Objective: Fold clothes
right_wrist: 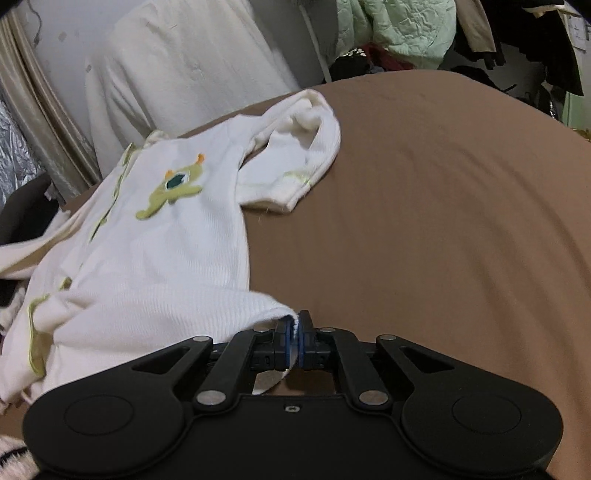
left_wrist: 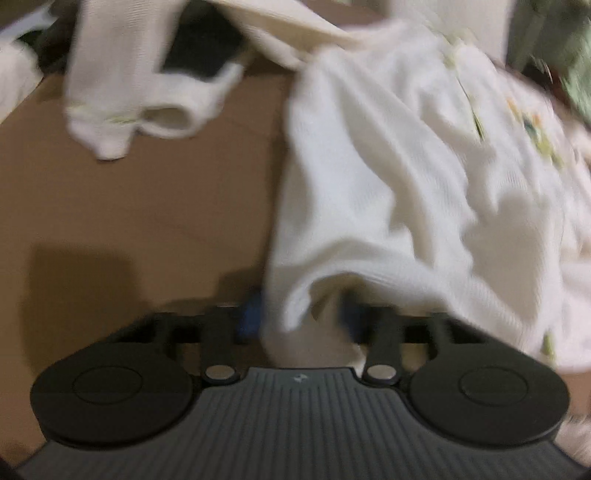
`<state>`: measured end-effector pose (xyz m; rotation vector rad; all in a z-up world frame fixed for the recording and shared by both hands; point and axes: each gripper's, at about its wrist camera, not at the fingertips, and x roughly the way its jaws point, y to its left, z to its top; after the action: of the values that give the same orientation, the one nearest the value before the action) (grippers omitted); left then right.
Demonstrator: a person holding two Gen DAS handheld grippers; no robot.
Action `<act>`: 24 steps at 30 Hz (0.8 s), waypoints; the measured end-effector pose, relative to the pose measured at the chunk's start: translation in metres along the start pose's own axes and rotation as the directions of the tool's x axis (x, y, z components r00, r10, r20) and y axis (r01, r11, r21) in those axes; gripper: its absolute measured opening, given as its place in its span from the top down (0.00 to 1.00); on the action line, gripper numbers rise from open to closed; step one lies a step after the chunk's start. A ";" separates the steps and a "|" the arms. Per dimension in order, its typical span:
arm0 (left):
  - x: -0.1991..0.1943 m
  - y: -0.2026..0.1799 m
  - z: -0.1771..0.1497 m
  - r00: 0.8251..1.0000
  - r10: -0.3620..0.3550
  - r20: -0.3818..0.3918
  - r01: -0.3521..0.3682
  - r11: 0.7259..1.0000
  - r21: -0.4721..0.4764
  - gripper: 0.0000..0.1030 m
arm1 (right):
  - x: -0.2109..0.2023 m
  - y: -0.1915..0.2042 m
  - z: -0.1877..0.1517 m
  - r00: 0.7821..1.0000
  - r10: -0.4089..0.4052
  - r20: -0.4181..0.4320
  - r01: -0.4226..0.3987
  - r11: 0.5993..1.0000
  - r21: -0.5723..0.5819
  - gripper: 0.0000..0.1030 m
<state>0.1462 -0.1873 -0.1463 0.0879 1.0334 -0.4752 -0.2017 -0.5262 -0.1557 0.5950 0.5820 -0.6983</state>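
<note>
- R gripper [right_wrist: 294, 332]: jaws nearly together, blue pads pinching a corner of the white garment [right_wrist: 155, 236]. Cloth shows between the pads and trails out behind them. Firm hold, prob. to drag or lift that hem edge.
- L gripper [left_wrist: 301, 317]: view blurred. White fabric bunches between the blue pads [left_wrist: 251, 314] and hides the gap. Jaws look narrow; appears clamped on the garment's other lower edge, but pad contact can't be confirmed from this view.
- Judgement: two-corner hold, one edge per gripper, suits spreading the piece flat before any fold.
- Garment: small white ribbed top, green creature patch [right_wrist: 170, 192] on chest, green trim. Lies face up on the brown bed cover [right_wrist: 443, 206], toward its left side in the R wrist view, part bunched.
- Sleeve [right_wrist: 299, 155]: curled over on itself beside the body, cuff open. Needs straightening; not yet laid out.
- Task status: early. No fold visible.
- Surrounds: cream garment [right_wrist: 184, 66] hanging behind, pale green quilted item [right_wrist: 402, 26] and dark clothes at far edge. Clear of work area.
- Risk: thin pinch on R side; cloth could slip if pulled hard.
</note>
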 end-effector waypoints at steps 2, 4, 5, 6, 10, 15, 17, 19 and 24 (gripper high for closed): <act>-0.021 0.015 0.004 0.998 -0.032 0.055 0.034 0.999 -0.041 0.94 | -0.016 0.006 0.006 0.999 0.019 0.039 -0.017 0.999 -0.045 0.97; -0.055 0.028 0.008 0.989 -0.058 0.134 0.067 0.996 -0.065 0.95 | -0.041 0.012 0.014 0.994 0.071 0.078 -0.065 0.995 -0.074 0.98; -0.075 0.035 0.010 0.981 -0.081 0.178 0.098 0.991 -0.087 0.95 | -0.060 0.013 0.020 0.988 0.122 0.092 -0.116 0.991 -0.071 0.98; -0.095 0.042 0.013 0.970 -0.103 0.222 0.129 0.986 -0.107 0.95 | -0.082 0.015 0.022 0.980 0.171 0.105 -0.163 0.983 -0.080 0.98; -0.121 0.060 0.015 0.971 -0.036 0.237 0.065 0.991 -0.115 0.97 | -0.138 0.020 0.010 0.974 0.194 0.121 -0.173 0.971 -0.164 0.98; -0.089 0.055 -0.002 0.988 0.097 0.117 -0.093 0.995 -0.040 0.98 | -0.101 0.015 -0.031 0.999 0.033 0.042 -0.023 0.977 -0.210 0.98; -0.093 0.054 -0.009 0.986 0.096 0.134 -0.091 0.995 -0.043 0.98 | -0.090 0.021 -0.043 0.999 0.003 0.040 0.007 0.966 -0.257 0.98; -0.112 0.051 -0.012 0.983 0.064 0.174 -0.058 0.997 -0.041 0.98 | -0.102 0.021 -0.041 0.996 0.072 0.053 -0.059 0.974 -0.217 0.98; -0.132 0.050 -0.021 0.973 0.114 0.200 -0.109 0.993 -0.033 0.98 | -0.127 0.017 -0.034 0.984 0.160 0.078 -0.144 0.974 -0.174 0.98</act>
<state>0.0944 -0.0915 -0.0535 0.0765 0.8294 -0.3627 -0.2790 -0.4402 -0.0898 0.4426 0.4982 -0.5231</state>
